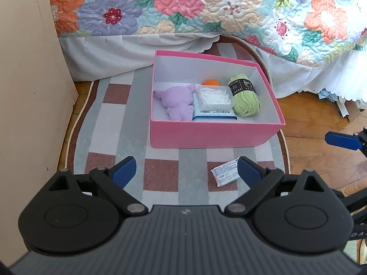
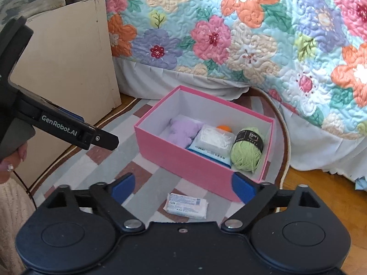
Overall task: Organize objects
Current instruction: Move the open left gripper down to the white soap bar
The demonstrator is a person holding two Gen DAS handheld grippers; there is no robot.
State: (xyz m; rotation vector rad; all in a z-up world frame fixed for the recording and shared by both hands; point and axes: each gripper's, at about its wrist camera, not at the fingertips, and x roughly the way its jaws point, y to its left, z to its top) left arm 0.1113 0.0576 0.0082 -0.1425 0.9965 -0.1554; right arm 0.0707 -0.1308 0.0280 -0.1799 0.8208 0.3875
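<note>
A pink box (image 1: 213, 135) (image 2: 183, 160) stands on a checked rug (image 1: 160, 176) (image 2: 142, 183). In it lie a purple plush toy (image 1: 176, 103) (image 2: 183, 130), a clear tub of white pieces (image 1: 215, 97) (image 2: 214, 138) on a blue-white pack, an orange ball (image 1: 210, 82) (image 2: 223, 127) and green yarn (image 1: 245, 96) (image 2: 246, 151). A small tissue pack (image 1: 226, 174) (image 2: 185, 205) lies on the rug in front of the box. My left gripper (image 1: 187, 171) is open and empty above the rug. My right gripper (image 2: 181, 188) is open and empty just above the tissue pack.
A floral quilt (image 1: 206, 6) (image 2: 229, 34) with a white bed skirt hangs behind the box. A beige cabinet (image 1: 27, 80) (image 2: 68, 64) stands at the left. Wooden floor (image 1: 316, 123) and some clutter under the bed lie at the right.
</note>
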